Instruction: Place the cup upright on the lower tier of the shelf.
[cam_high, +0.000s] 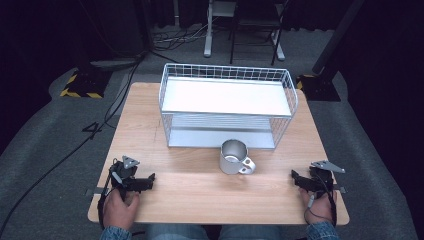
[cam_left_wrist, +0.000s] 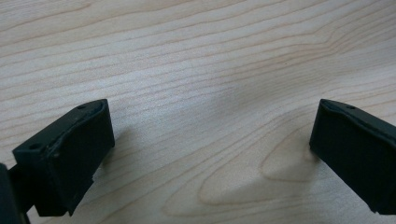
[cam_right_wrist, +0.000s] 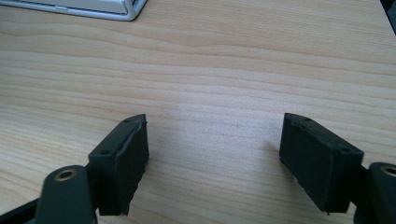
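Right now, in the high view, a shiny metal mug with a side handle (cam_high: 234, 157) is standing upright on the pale wooden table (cam_high: 200, 192), just in front of a white wire two-tier shelf rack (cam_high: 227, 105). From the mug, the rack is sitting at twelve o'clock, the left gripper (cam_high: 151, 178) is resting at about eight o'clock, and the right gripper (cam_high: 294, 176) at about four o'clock. Both are lying well apart from the mug, each held by a hand at the near edge, tips pointing inward toward the table's middle. The mug's handle is pointing toward four o'clock.

Moving to the left gripper view, its two black jaws are standing wide apart over bare wood grain, holding nothing.

Then, in the right gripper view, the jaws are likewise spread with nothing between them, and a white corner of the rack's base (cam_right_wrist: 112, 8) is showing at eleven o'clock.

As a judgement, the mug looks smooth and rounded, so a pinch on its wall could be slipping or tipping it; lifting it toward the shelf could also be knocking the wire rim. Taking the handle or rim squarely would be lessening that.

No brand, label or readable writing is showing anywhere.
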